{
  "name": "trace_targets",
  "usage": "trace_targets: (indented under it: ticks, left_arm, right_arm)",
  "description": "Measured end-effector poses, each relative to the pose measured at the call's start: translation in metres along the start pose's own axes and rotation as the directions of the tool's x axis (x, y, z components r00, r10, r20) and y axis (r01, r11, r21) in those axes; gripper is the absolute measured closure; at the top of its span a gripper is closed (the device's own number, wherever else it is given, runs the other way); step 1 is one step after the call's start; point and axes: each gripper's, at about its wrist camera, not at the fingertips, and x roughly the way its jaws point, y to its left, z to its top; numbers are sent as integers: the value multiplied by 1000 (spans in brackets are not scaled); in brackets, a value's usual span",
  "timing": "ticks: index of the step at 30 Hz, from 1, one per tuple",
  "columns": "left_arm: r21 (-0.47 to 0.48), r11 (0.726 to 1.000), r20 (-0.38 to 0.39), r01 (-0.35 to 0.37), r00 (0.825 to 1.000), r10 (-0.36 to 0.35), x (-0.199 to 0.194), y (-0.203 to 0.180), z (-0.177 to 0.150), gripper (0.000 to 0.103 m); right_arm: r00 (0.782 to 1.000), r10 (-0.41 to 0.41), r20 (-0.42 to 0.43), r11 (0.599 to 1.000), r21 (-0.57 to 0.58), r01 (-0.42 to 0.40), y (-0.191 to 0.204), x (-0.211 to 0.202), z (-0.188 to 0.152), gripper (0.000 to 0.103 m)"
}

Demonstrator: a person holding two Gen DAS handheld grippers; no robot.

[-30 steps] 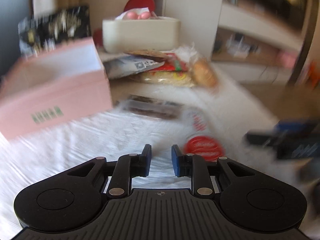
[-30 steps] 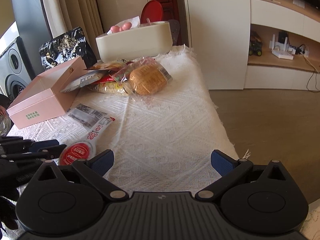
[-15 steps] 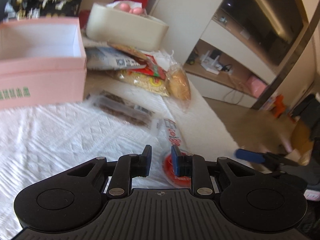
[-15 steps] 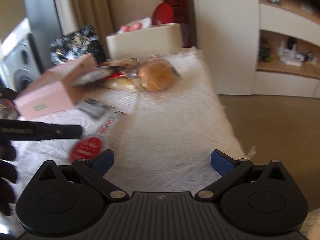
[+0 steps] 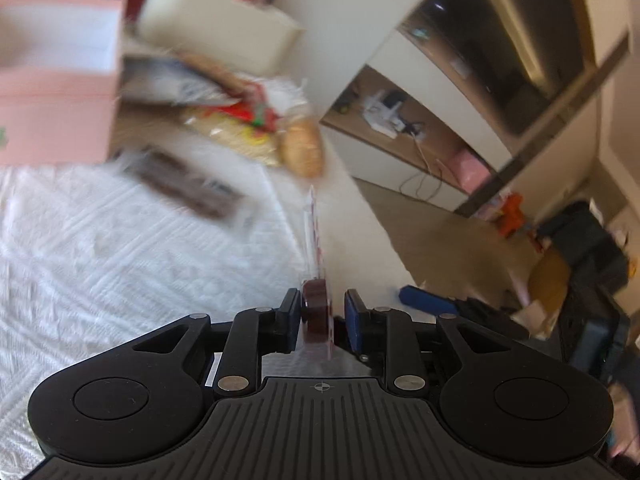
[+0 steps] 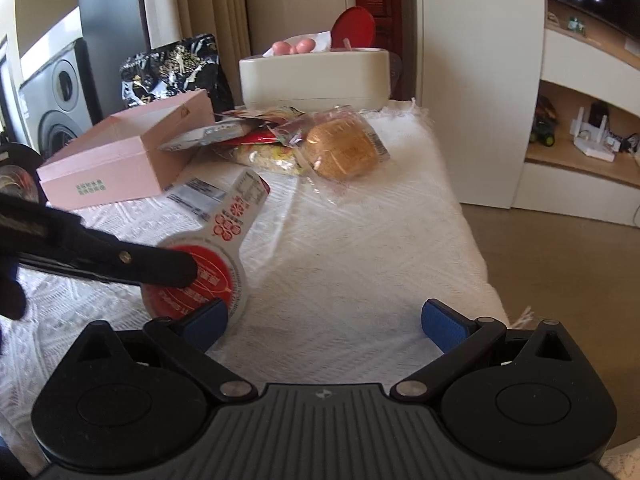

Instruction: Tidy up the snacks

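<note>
left wrist view: the left gripper (image 5: pixel 322 322) has the red-and-white snack pack (image 5: pixel 317 312) edge-on between its fingers, which look pressed on its round end. keep the hold firm and carry it far-left to the pink box (image 5: pixel 56 92).

right wrist view: the right gripper (image 6: pixel 322 320) hangs with fingers wide apart and empty over the worktop (image 6: pixel 360 248); the pack is lifted near-left. keep this hand clear.
</note>
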Motion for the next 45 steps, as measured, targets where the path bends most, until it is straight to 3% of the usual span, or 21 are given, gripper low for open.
trace_targets:
  ticks: [3,8,15,20,29,33,37,41,45]
  left_arm:
    - [93,993,11,-78,997,77,7,-15,2,76]
    - [99,984,4,-146,989,147,23,-11,4,75]
    - [111,982,-11,-150,988,152,29,-12,5,75]
    - [126,984,-29,-126,991,131,24,-19,2,83]
    - [251,943,16,-217,975,220,21,-41,-7,84]
    - [308,904,91,-297,955,283,11,-47,-10,84]
    - [310,884,141,-351,936,322,-5,-42,-9,84]
    - [300,845,188,-443,896,403,-26,-27,-11,84]
    - [237,839,209,-489,870,448,-50,-2,-11,84]
  right_arm:
    - [1000,0,1,1000,8,0,-1,0,0,0]
    - [1000,0,6,1000,4,0,-2,0,-2,0]
    - [1000,-2,9,1000,-9,2,-1,0,-3,0]
    - [1000,-5,12,1000,-12,6,-1,1,-3,0]
    - [1000,-14,-3,999,-41,14,2,1,-3,0]
    - [999,12,-42,998,-68,-14,0,2,1,0]
    - [997,38,-69,996,-82,-44,-3,2,2,0]
    - [996,31,-80,997,-74,-37,-2,2,3,0]
    - [995,24,-99,996,-77,-32,-1,4,6,0]
